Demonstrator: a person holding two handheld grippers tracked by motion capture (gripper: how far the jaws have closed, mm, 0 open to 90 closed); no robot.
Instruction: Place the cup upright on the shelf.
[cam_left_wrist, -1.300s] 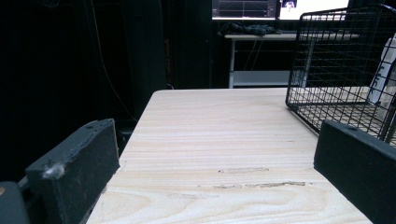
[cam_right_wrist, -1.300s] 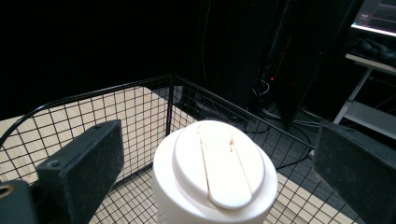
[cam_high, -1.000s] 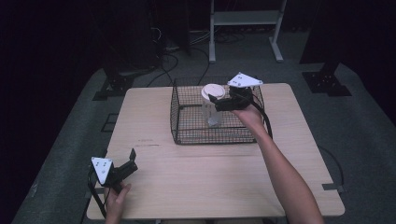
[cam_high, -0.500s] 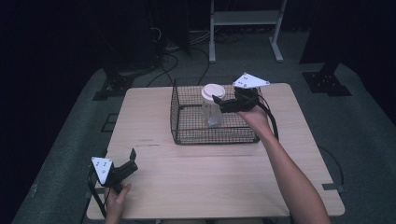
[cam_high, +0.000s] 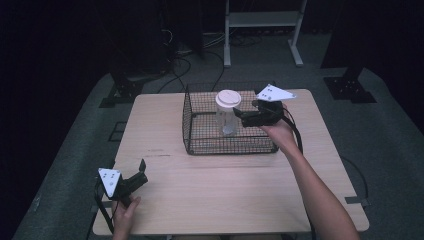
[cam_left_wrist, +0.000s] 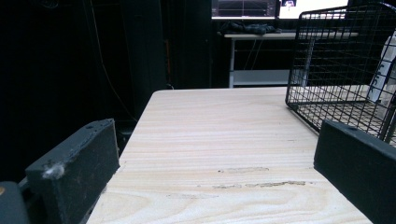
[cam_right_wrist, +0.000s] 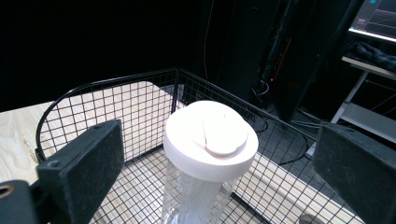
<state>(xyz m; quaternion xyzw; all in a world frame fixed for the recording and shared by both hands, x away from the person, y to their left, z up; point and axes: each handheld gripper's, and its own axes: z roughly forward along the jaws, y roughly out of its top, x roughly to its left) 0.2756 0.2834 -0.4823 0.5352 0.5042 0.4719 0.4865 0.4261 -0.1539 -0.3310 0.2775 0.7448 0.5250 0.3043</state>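
Bottle (cam_high: 228, 114) (clear body, white lid) stands upright inside the black wire basket (cam_high: 200, 145), toward the basket's far side. Right gripper (cam_high: 240, 116) sits just right of it over the basket, jaws spread wide; in the right gripper view the bottle (cam_right_wrist: 208, 154) stands between the two pads with a clear gap on each side, so nothing is gripped. A second ago the same gripper was tight against the bottle's side; half a second ago it had eased a little right; now it is visibly apart from the bottle. The bottle has not moved between frames. The person's right forearm reaches in from the lower right.

Left gripper (cam_high: 141, 172) rests at the table's near left corner, same spot as in both earlier frames. Its jaws are wide apart and empty in the left gripper view, with bare wood between them and the basket (cam_left_wrist: 336, 60) ahead at right.

Table (cam_high: 210, 195) is pale wood with a few dark scuff marks near the left gripper. It stands on grey floor matting. The room is dark, with black stand bases at left and right, a white metal rack (cam_high: 260, 25) behind the table, and cables on the floor at the back.
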